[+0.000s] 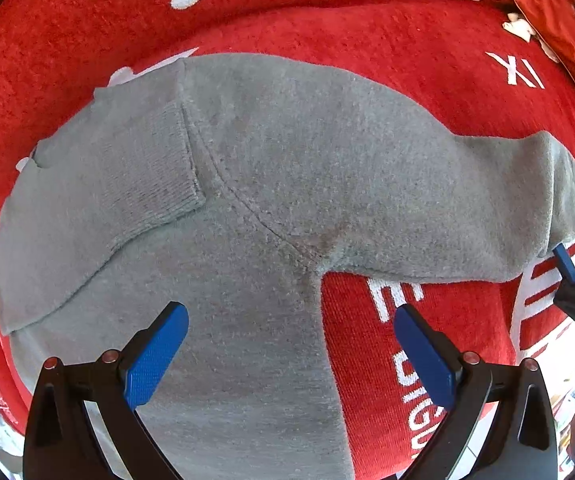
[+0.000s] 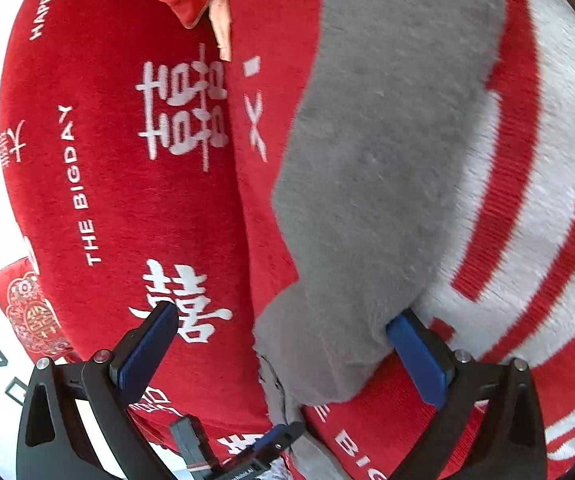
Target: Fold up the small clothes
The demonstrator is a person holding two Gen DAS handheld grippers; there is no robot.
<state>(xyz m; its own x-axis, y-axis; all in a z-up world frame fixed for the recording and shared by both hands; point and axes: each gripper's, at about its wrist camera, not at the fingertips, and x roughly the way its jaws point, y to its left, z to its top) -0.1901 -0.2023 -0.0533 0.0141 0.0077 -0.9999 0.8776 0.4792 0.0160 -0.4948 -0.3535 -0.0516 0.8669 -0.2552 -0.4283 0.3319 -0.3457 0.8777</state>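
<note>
Sweater (image 1: 271,168) cuff (image 1: 143,168) visible left view only.

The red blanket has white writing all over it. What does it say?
"THE BIGDAY": white letters on the red blanket, right wrist view.
"HAPPY W...": same blanket, top left, cut off at the edge.
"XI": on the blanket beside the grey garment, left wrist view.
"DIG...": near the left gripper, cut off.
Chinese double-happiness signs: several, white.
Gripper label, bottom of right view: too small.
</note>
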